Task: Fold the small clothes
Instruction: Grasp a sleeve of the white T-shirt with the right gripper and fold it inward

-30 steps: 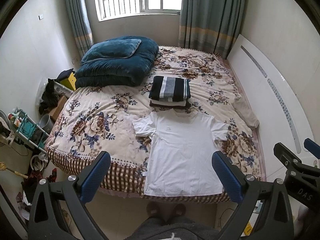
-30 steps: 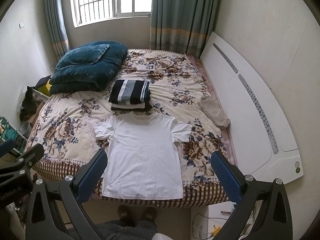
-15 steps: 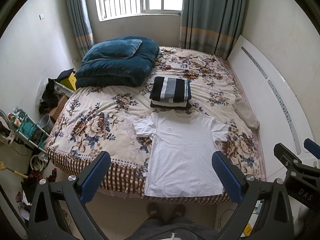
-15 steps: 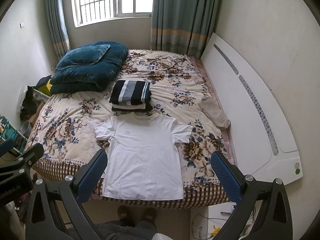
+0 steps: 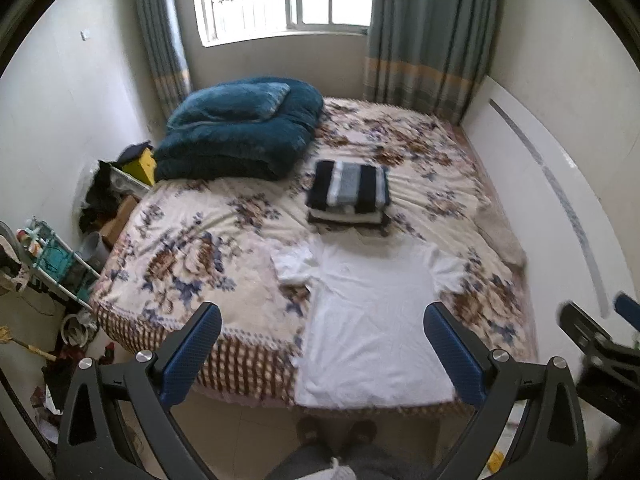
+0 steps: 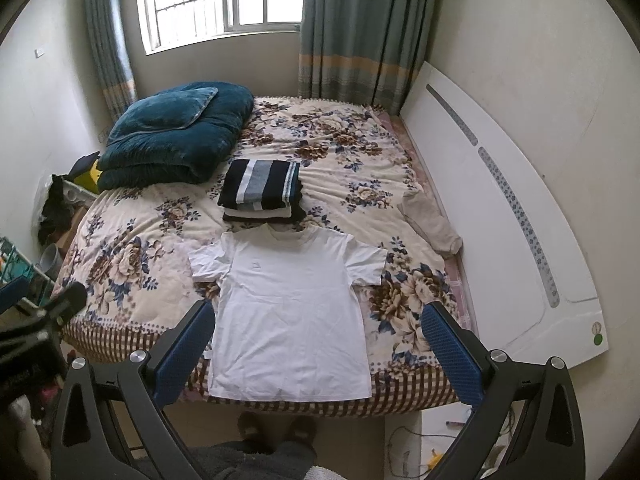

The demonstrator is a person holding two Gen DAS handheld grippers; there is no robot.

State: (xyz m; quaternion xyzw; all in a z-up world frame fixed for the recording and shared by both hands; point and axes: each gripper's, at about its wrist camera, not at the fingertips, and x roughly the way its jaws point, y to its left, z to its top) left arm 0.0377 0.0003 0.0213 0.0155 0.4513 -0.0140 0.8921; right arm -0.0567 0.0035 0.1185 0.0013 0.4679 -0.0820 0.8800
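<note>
A white T-shirt (image 5: 372, 316) (image 6: 288, 300) lies spread flat, front up, at the near edge of the floral bed (image 5: 192, 256) (image 6: 132, 248), its hem at the checked border. Just beyond its collar sits a stack of folded clothes (image 5: 348, 192) (image 6: 260, 190) topped by a black, grey and white striped piece. My left gripper (image 5: 320, 336) hangs open in the air above the foot of the bed, holding nothing. My right gripper (image 6: 318, 328) is open too, high over the shirt's lower half and apart from it.
A folded teal quilt with a pillow (image 5: 240, 136) (image 6: 176, 136) fills the bed's far left. A beige cloth (image 6: 430, 220) lies at the right edge by the white headboard panel (image 6: 500, 220). A cluttered rack (image 5: 52, 264) stands left of the bed. The person's slippered feet (image 6: 276, 428) stand below.
Both grippers have drifted slightly, the left view shifting a little and blurring with motion. The shirt and the stack have not moved, and both grippers stay open.
</note>
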